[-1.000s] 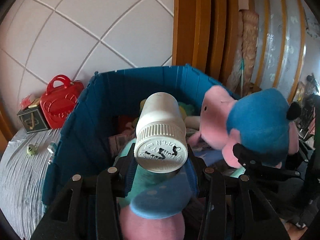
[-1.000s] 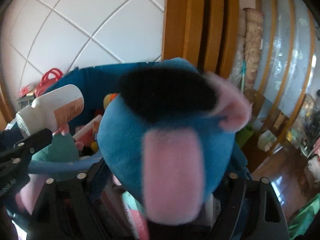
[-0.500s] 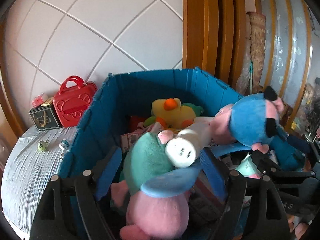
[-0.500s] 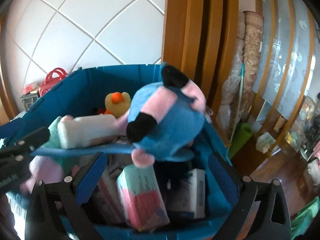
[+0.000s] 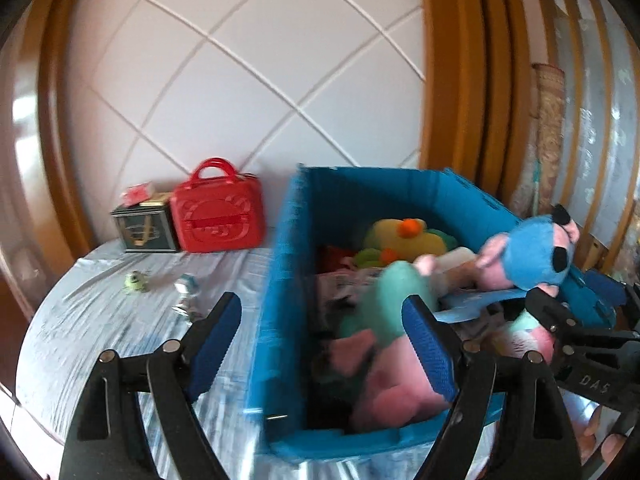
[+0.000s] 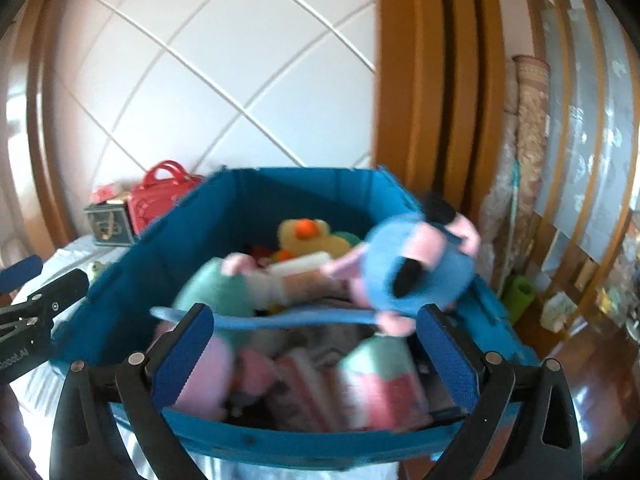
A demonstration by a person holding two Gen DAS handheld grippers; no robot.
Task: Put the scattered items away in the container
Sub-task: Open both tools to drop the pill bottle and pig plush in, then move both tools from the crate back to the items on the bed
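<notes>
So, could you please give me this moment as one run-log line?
left gripper: open, empty | right gripper: open, empty | blue-and-pink plush toy: atop pile in blue plastic bin | small green figurine: on table, outside bin

toys [image 6: 416, 268] in bin [image 6: 280, 446], case [image 5: 218, 210] left

Landmark: I take the blue container [image 5: 280, 280] on the covered table [image 5: 100, 320].
My left gripper [image 5: 320, 340]: fingers wide apart, nothing between them, straddling the container's left wall.
Inside the container: yellow duck plush [image 5: 404, 236] at the far side, blue-and-pink plush [image 5: 532, 252] on its right rim.
Left of the container: red case [image 5: 218, 212], dark box [image 5: 144, 230], small green figure [image 5: 137, 282].
</notes>
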